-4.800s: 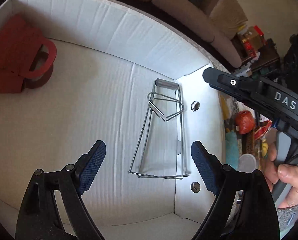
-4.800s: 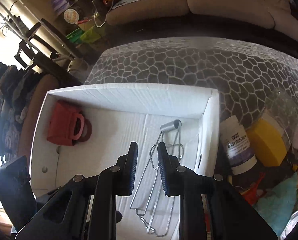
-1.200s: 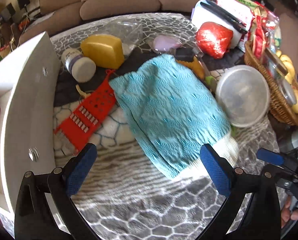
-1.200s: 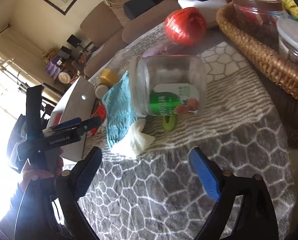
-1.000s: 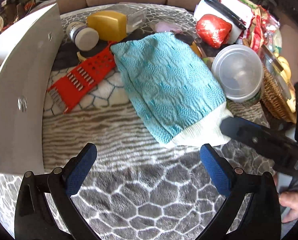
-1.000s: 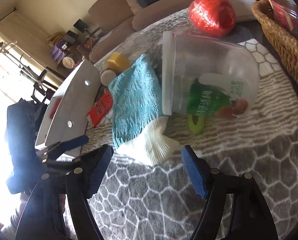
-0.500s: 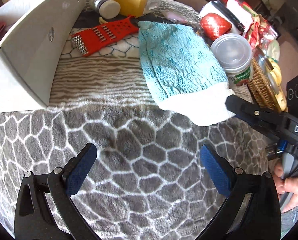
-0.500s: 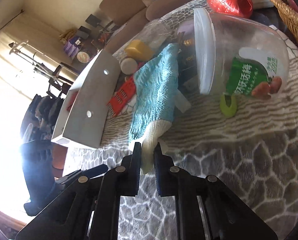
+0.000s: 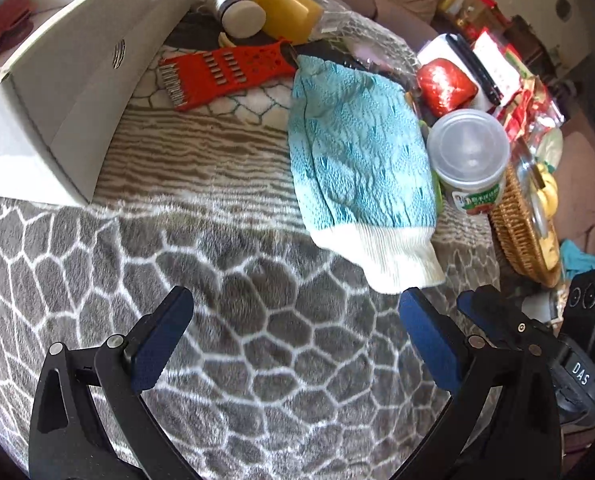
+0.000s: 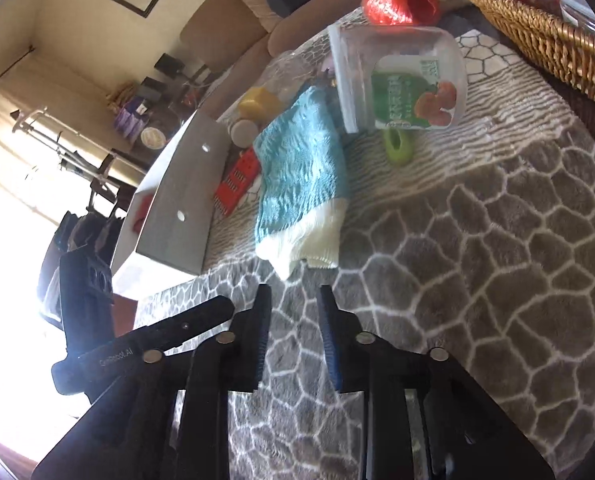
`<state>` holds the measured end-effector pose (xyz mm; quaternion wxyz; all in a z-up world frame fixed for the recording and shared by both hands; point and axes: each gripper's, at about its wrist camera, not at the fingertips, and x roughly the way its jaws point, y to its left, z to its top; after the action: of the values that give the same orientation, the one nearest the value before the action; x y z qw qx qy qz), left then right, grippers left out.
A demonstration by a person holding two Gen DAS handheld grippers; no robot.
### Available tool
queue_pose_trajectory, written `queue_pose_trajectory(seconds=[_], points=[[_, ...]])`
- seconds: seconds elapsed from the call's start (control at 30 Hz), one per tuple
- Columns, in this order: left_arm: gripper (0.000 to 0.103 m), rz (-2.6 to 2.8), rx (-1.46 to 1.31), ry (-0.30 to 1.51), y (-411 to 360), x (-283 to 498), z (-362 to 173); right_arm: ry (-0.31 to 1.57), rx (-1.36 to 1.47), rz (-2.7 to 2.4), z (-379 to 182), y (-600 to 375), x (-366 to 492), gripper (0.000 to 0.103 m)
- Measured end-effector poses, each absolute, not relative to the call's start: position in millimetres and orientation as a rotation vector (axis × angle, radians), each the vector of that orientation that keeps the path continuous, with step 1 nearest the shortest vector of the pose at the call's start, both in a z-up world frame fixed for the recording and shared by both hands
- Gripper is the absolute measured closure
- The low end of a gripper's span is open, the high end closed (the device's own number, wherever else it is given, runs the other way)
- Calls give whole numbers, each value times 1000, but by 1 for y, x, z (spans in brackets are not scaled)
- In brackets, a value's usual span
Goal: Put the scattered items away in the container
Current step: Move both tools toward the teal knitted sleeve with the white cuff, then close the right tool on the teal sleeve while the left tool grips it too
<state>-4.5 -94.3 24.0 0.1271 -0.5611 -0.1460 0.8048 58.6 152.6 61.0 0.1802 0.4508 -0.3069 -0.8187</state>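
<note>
A teal knitted mitt (image 9: 357,152) with a white cuff (image 9: 389,256) lies flat on the grey patterned rug. The white cardboard box (image 9: 77,60) stands to its left, a red item inside at the far corner. My left gripper (image 9: 293,308) hovers open and wide over bare rug, short of the cuff. In the right wrist view my right gripper (image 10: 293,298) sits just short of the cuff (image 10: 309,240); its jaws are opening with a narrow gap and nothing between them. A red grater (image 9: 225,72) lies between box and mitt.
A clear plastic jar (image 9: 469,152) lies on its side right of the mitt, a green ring (image 10: 395,144) beside it. A red ball (image 9: 445,84), a yellow block (image 9: 285,8) and a white-capped bottle (image 9: 241,16) lie further back. A wicker basket (image 9: 521,224) is at the right.
My right jaws closed on the white cuff half a second ago, then let go and drew back. The mitt shifted slightly. My left gripper slid back over the rug and rolled.
</note>
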Motion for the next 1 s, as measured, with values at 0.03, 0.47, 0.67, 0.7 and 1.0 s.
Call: queue_pose_trajectory(seconds=[0.03,0.47,0.67,0.7,1.0], points=[[0,2353,-1636,-416,-91,-11,23,-894,1276,-2315,58,156,51,58],[5,2493,-1589,-142,-51,-51,4,-913,1351,-2288,34,148,-30,58],[59,2485,-1583,-146,-47,-52,12,-888,1308,-2256,39,136,-27,89],[62,2469,-1595,-153,-46,-51,14,-854,1292,-2264,43,132,-25,89],[71,2402,-1535,-260,-68,-25,53,-734,1151,-2321,83,111,6,90]])
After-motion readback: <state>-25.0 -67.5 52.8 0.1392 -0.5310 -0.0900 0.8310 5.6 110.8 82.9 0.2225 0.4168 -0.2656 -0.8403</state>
